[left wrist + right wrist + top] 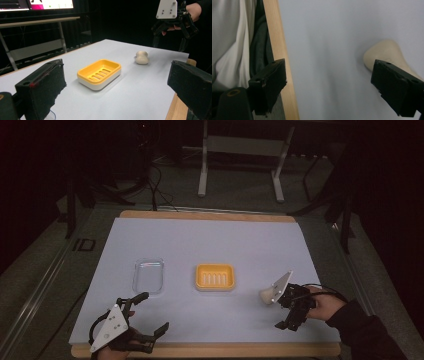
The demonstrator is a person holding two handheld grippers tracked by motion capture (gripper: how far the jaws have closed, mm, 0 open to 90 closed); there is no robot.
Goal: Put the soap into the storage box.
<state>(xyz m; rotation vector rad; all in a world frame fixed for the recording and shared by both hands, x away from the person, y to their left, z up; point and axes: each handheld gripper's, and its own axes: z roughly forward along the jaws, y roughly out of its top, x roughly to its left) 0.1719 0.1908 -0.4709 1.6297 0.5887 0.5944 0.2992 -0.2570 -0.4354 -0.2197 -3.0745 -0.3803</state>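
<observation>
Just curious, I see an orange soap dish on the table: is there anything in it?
Empty. The orange soap dish shows its bare slotted floor; the cream soap lies apart on the table.

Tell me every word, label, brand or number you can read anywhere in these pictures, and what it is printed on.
Nothing can be read.
Screens behind the table, left gripper view: bright patches and a few coloured dots, too blurred to read.
Yellow soap dish: no lettering visible.
Cream soap bar: no marking visible.
Clear lid: no lettering visible.
Grey plates on the left gripper and right gripper: holes only, no text.
</observation>
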